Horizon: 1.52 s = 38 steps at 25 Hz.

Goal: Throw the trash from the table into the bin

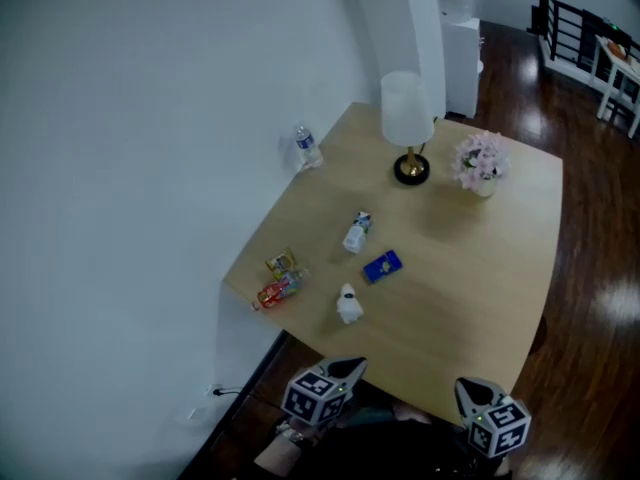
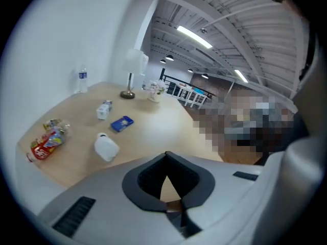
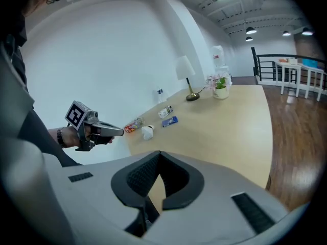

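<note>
Head view, trash: five pieces lie on the near-left part of the light wooden table [image 1: 470, 268]. They are a crumpled red-and-yellow snack wrapper [image 1: 278, 290] at the edge, a small yellow foil wrapper [image 1: 282, 264] just beside it, a squashed white plastic bottle [image 1: 348, 305], a flat blue packet [image 1: 382, 266] and a small white carton [image 1: 357, 232].
Head view, other things: a clear water bottle [image 1: 307, 148] stands upright at the wall-side edge and may count as trash too. A lamp with a white shade and brass base [image 1: 407, 118] and a pot of pink flowers [image 1: 480, 163] stand at the far end.
Head view, progress: judging by how things lie, nothing is binned yet. No bin shows in any view, so every piece is left to do.
Head view, hands: the left gripper [image 1: 350, 366] and the right gripper [image 1: 465, 383] sit off the table's near edge, pointing toward it, well apart from the trash.
Left gripper view, jaws: the tips are pressed together with nothing between them.
Left gripper view, aim: the white bottle is the nearest piece, ahead and to the left.
Right gripper view, jaws: the tips meet and hold nothing.
Right gripper view, pose: the left gripper shows at left, held in a hand [image 3: 76, 137]. It slants toward the table corner but is short of the wrappers.
</note>
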Each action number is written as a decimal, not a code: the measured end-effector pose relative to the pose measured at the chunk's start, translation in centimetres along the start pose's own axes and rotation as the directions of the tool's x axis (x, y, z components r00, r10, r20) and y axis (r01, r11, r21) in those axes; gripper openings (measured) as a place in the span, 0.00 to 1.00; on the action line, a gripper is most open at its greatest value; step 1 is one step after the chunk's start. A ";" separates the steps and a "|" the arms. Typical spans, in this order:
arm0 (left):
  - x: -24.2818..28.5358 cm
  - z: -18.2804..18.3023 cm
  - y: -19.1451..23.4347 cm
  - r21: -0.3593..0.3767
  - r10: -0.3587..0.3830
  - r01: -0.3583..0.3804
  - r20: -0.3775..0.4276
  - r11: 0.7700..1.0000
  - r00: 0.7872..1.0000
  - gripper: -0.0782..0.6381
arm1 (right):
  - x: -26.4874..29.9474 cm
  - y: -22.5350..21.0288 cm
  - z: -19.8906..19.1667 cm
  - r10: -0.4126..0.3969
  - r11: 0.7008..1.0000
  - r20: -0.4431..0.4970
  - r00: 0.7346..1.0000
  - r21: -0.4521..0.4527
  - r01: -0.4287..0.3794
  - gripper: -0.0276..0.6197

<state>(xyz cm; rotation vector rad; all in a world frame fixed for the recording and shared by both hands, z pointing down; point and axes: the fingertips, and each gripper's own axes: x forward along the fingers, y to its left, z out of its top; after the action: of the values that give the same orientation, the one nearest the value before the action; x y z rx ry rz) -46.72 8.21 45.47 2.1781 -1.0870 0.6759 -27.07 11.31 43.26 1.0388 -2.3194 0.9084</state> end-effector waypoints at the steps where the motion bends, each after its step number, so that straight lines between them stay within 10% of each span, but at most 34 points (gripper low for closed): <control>1: -0.7 -0.1 2.5 -0.002 0.020 -0.020 -0.003 1.000 1.000 0.11 | 1.3 0.6 0.3 -0.003 1.000 -0.003 1.000 0.003 0.003 0.05; 8: -3.8 0.0 16.1 0.093 0.137 -0.131 -0.060 0.987 0.989 0.11 | 9.3 4.2 2.7 -0.066 0.996 -0.112 0.992 -0.074 0.058 0.05; 16: -3.0 -0.4 22.0 0.168 0.180 -0.160 -0.112 0.973 0.977 0.11 | 15.9 8.0 5.1 -0.075 0.980 -0.183 0.980 -0.194 0.039 0.05; 27: -1.1 -0.6 32.1 0.476 0.378 -0.230 -0.241 0.849 0.894 0.48 | 17.2 10.1 4.1 -0.053 0.980 -0.237 0.970 -0.197 0.005 0.05; 38: 1.3 -3.7 36.1 0.411 0.362 -0.204 -0.355 0.889 0.862 0.59 | 16.6 8.8 4.2 -0.066 0.988 -0.227 0.972 -0.152 0.031 0.05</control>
<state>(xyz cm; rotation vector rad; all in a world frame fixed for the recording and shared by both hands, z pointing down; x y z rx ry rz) -76.55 -7.25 59.30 2.0192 -1.1230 1.5184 -44.74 4.67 47.21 0.8746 -2.1220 0.7809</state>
